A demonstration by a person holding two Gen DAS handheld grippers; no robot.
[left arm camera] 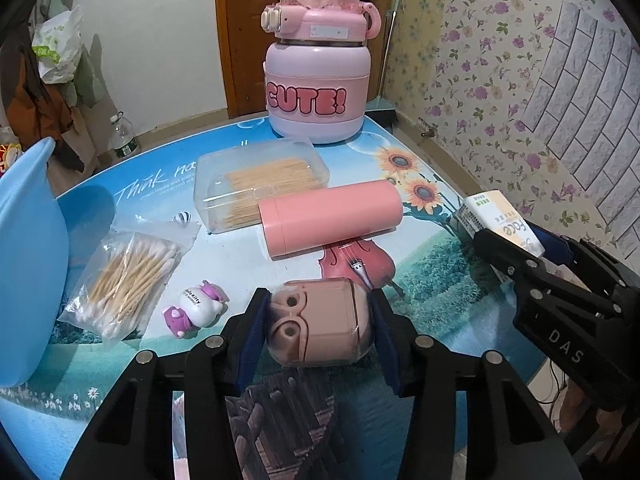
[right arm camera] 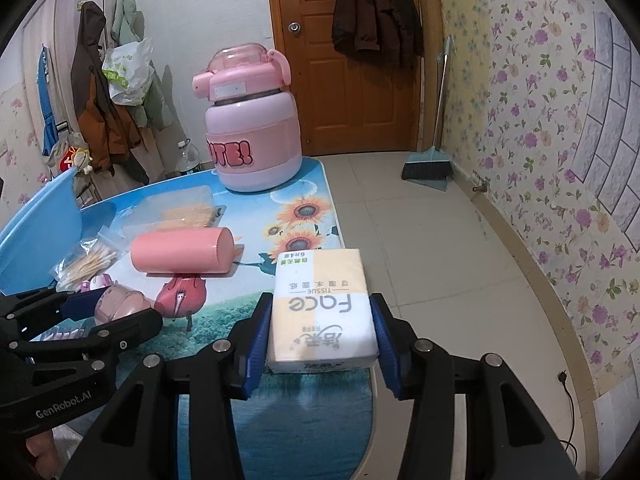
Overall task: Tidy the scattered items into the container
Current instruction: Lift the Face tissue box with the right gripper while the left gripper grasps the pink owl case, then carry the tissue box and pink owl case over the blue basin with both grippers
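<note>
1. My left gripper (left arm camera: 318, 332) is clamped on the pink case (left arm camera: 320, 320), low over the surface (left arm camera: 420, 280).
2. My right gripper (right arm camera: 320, 336) grasps the tissue pack (right arm camera: 322, 308).
3. Neither item is in the blue container (left arm camera: 28, 260) yet.
4. Cotton swabs (left arm camera: 128, 272), figurine (left arm camera: 196, 308), pink tube (left arm camera: 332, 216) and toothpick box (left arm camera: 260, 176) remain outside it.

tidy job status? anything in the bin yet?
Nothing visibly binned; the blue container interior isn't visible. In hand: left gripper clamps the brown capsule case, right gripper clamps the tissue pack. Left: cotton swabs, pink cylinder, toothpick box, kitty figure.
</note>
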